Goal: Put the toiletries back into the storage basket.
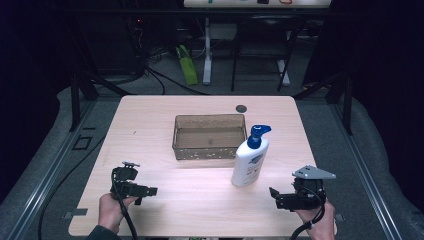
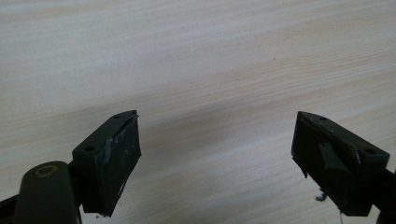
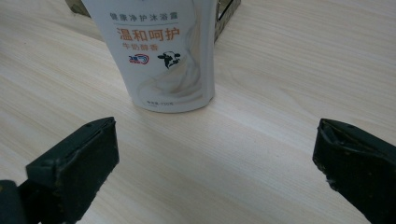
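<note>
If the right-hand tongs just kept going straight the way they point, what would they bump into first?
Most likely the white pump bottle: it stands upright on the table straight ahead of the open right tongs, nothing between them.

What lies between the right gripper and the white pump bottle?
Nothing: in the right gripper view, bare wooden table runs from the open right gripper to the pump bottle. The high view agrees.
</note>
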Motion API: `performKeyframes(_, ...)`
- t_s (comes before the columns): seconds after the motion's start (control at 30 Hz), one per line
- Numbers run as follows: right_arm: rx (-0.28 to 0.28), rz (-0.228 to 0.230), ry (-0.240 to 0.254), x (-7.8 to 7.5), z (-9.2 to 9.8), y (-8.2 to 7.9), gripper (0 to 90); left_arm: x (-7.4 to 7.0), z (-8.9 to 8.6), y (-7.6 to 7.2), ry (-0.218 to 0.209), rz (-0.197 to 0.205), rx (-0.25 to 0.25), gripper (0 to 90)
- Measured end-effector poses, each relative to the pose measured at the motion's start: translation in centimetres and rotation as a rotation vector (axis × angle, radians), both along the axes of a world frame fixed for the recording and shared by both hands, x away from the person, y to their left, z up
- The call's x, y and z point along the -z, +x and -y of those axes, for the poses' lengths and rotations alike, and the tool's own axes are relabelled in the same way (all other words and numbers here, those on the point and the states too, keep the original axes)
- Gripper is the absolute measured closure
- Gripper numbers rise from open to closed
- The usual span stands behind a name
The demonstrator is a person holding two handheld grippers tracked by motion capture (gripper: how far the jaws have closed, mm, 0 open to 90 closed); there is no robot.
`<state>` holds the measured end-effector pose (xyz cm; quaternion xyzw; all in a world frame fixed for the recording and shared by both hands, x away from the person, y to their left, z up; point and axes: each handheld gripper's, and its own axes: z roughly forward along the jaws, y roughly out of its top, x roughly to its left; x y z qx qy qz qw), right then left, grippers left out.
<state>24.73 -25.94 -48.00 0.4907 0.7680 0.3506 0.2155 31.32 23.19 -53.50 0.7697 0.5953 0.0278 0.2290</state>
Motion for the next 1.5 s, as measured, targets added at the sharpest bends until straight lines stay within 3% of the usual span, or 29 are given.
performKeyframes(0.1, 0.002, 0.007, 0.004, -0.2, 0.0, 0.0, 0.0, 0.1, 0.1, 0.1, 0.012, -0.014, -0.01, 15.2)
performKeyframes(0.27, 0.006, 0.016, -0.001, -0.6, -0.1, 0.1, 0.0, 0.4, 0.5, 0.4, 0.056, -0.044, 0.039, 15.0)
performKeyframes(0.47, 0.004, 0.029, -0.01, -1.0, -0.6, 0.2, 0.2, 0.4, 0.5, 0.4, 0.081, -0.039, 0.053, 15.0)
performKeyframes(0.9, -0.026, 0.062, 0.003, -1.8, -1.6, 0.8, 0.0, 0.2, 0.4, 0.8, 0.074, -0.016, 0.06, 14.9)
performKeyframes(0.97, -0.034, 0.079, 0.017, -2.3, -1.6, 0.8, 0.0, 0.1, 0.4, 0.8, 0.074, -0.013, 0.054, 14.9)
performKeyframes(1.0, -0.041, 0.09, 0.061, -3.0, -1.4, 0.9, 0.0, 0.1, 0.3, 0.8, 0.073, -0.009, 0.051, 14.9)
performKeyframes(1.13, -0.044, 0.123, 0.098, -4.4, -1.3, 1.2, 0.0, 0.1, 0.4, 0.7, 0.077, -0.008, 0.057, 14.9)
performKeyframes(1.5, -0.089, 0.154, 0.137, -5.7, -2.5, 2.0, 0.0, 0.0, 0.3, 0.8, 0.047, 0.002, 0.045, 14.6)
